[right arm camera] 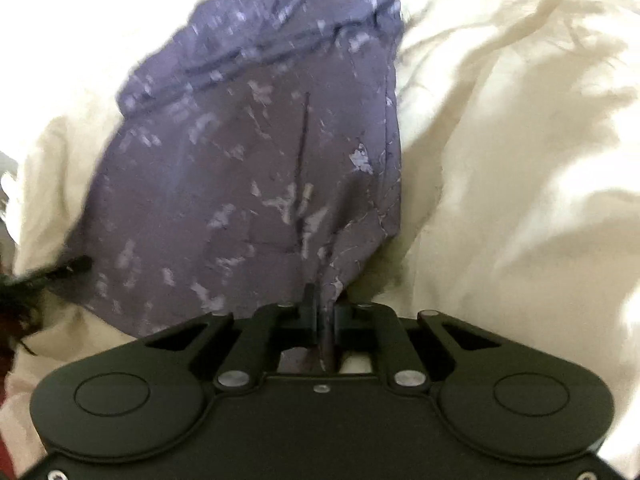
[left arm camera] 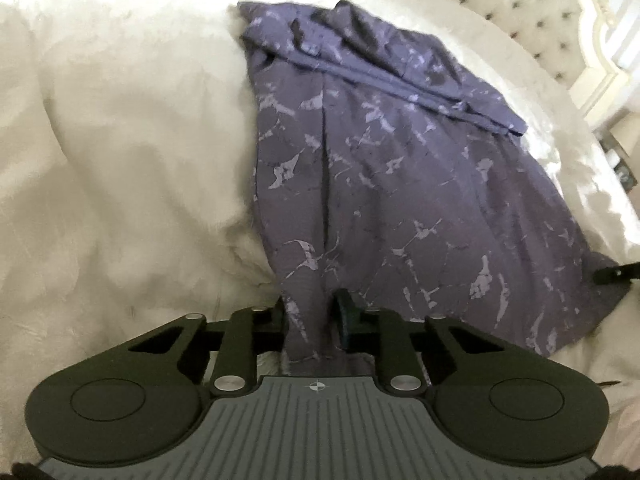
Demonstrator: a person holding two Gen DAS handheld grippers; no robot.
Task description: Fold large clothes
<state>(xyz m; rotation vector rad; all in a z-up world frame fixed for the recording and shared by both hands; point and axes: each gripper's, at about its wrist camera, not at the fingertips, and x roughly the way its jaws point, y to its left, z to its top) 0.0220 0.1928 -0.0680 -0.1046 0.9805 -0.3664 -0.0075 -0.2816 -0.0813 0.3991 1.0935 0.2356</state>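
We are mid-fold — the left gripper (left arm camera: 310, 312) and right gripper (right arm camera: 324, 308) each clamp a near corner of the purple patterned garment (left arm camera: 380, 168) lying on the cream bedspread (left arm camera: 120, 140) — and next should carry both corners forward together.

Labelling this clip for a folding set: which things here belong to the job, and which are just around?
Job: purple garment, left gripper and right gripper, each shut on its near edge.
Around: cream bedding, tufted headboard.
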